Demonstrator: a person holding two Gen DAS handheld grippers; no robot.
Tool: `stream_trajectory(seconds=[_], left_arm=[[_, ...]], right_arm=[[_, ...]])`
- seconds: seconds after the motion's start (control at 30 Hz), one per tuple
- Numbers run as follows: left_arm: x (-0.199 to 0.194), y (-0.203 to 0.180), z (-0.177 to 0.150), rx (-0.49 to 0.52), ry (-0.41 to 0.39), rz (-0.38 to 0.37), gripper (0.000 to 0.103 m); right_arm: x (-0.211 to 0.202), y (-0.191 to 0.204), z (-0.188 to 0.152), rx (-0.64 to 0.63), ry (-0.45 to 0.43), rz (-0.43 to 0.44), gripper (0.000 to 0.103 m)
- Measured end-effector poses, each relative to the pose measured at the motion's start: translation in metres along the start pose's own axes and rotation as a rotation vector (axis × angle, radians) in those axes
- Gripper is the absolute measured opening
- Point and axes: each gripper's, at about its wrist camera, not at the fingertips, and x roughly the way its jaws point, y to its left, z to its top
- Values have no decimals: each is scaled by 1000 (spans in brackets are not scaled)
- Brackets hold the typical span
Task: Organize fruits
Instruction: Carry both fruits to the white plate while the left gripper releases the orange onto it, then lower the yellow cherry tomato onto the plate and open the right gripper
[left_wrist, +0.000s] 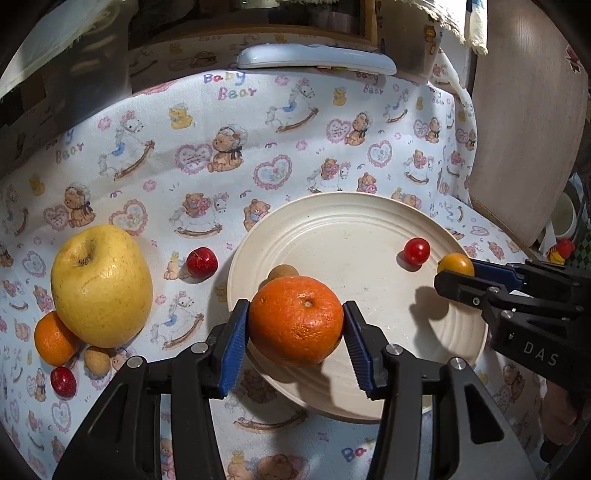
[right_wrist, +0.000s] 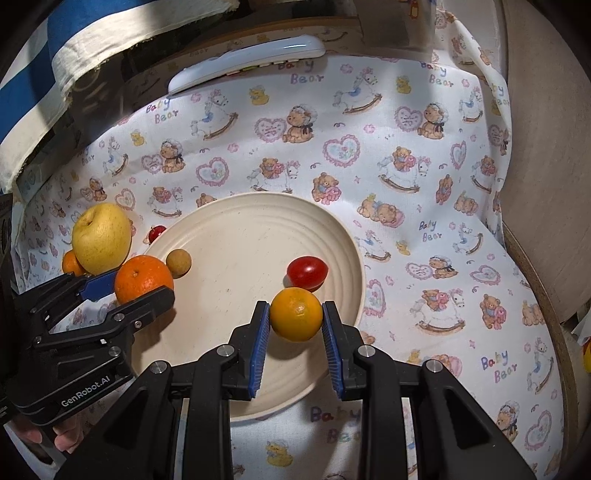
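Observation:
My left gripper (left_wrist: 295, 321) is shut on a large orange mandarin (left_wrist: 296, 320) above the near left rim of a cream plate (left_wrist: 369, 221). My right gripper (right_wrist: 295, 319) is shut on a small yellow-orange fruit (right_wrist: 295, 314) over the plate's (right_wrist: 221, 221) near right part. On the plate lie a red cherry tomato (right_wrist: 307, 272) and a small brown longan (right_wrist: 178, 262). Left of the plate on the cloth sit a yellow apple (left_wrist: 101, 286), a small mandarin (left_wrist: 53, 338), a longan (left_wrist: 96, 361) and two red fruits (left_wrist: 201, 261) (left_wrist: 63, 381).
A white remote control (left_wrist: 314, 59) lies at the table's far edge. The bear-print cloth (left_wrist: 221, 147) covers the table. A wooden panel (left_wrist: 528, 140) stands at the right, past the cloth's edge.

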Motion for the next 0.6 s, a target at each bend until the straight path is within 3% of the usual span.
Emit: stream_trajectory(seconds=[0.3, 0.6], left_arm=[[3, -11, -3, 62, -8, 49, 50], [-5, -7, -2, 27, -25, -10, 64]], right_arm=[[4, 3, -2, -17, 8, -24, 30], [4, 4, -2, -18, 9, -28, 30]])
